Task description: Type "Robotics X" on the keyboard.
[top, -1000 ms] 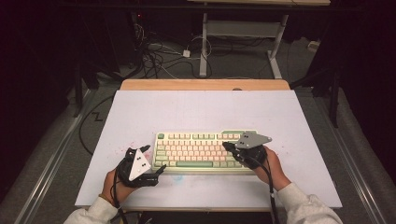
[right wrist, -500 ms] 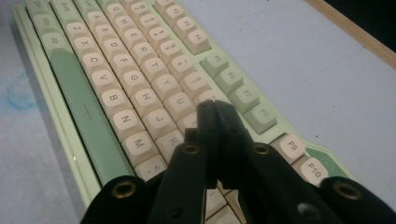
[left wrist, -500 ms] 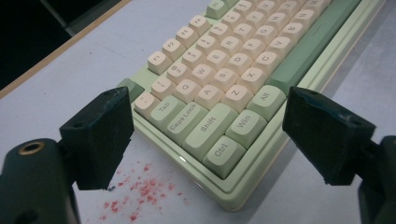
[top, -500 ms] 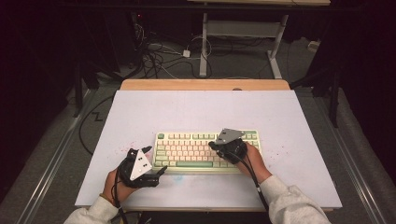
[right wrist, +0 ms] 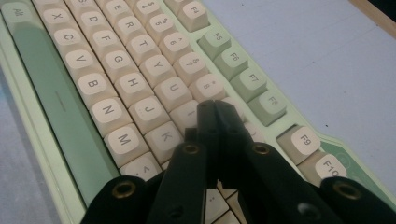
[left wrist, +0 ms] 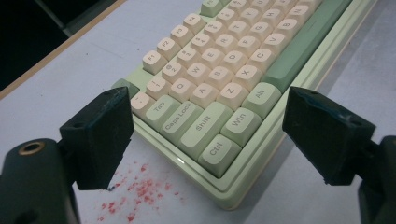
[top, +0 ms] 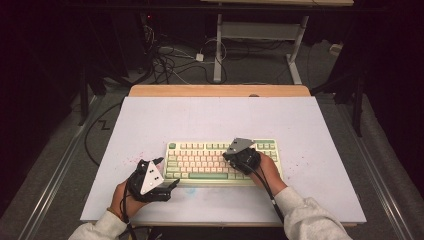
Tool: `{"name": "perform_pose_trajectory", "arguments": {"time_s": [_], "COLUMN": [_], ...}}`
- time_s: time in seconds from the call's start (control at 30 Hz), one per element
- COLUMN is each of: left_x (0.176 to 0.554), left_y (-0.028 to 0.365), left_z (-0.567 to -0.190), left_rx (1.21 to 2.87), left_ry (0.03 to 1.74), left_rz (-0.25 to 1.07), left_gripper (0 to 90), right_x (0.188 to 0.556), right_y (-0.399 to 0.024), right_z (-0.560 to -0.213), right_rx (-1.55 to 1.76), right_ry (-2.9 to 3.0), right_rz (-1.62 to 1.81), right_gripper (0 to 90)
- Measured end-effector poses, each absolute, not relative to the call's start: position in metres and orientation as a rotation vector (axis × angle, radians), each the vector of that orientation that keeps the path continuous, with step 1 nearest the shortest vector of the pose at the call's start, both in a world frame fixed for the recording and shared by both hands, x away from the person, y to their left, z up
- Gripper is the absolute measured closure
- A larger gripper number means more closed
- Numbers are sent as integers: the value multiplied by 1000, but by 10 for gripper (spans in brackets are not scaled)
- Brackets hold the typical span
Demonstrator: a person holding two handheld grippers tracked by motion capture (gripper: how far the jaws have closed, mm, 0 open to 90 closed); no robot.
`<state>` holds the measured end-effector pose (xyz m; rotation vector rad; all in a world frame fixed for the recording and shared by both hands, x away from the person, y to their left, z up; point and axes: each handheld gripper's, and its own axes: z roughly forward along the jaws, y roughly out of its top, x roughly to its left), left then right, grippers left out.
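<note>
Keyboard [top: 222, 161] mid-mat; left edge between parted left gripper [left wrist: 205, 140].

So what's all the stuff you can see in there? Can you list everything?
keyboard: one, pale green case with cream and green keys, near the front middle of the white table top.
white table top: one, white, with a wooden edge at the far side.
red specks: a scatter, red, on the table top by the keyboard's Ctrl corner.
cables: a tangle, dark and white, on the floor beyond the table.
table legs: one frame, pale, on the floor beyond the table.
left tongs: one pair, black, open, at the keyboard's left end.
right tongs: one pair, black, shut, tips over the keys near I and K.
sleeves: two, light grey, at the bottom edge.
</note>
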<state>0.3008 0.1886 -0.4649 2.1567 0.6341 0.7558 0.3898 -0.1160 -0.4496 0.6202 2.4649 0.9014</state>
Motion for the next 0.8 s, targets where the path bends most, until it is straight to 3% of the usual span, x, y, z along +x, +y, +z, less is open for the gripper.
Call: {"name": "perform_pose_trajectory", "arguments": {"time_s": [0.8], "left_x": [300], "left_y": [189], "left_z": [-464], "left_rx": [2160], "left_ry": [643], "left_rz": [741], "left_gripper": [159], "right_x": [358], "right_y": [-138], "right_z": [-423], "right_rx": [586], "right_ry": [2310], "right_rz": [1147], "right_gripper": [900]}}
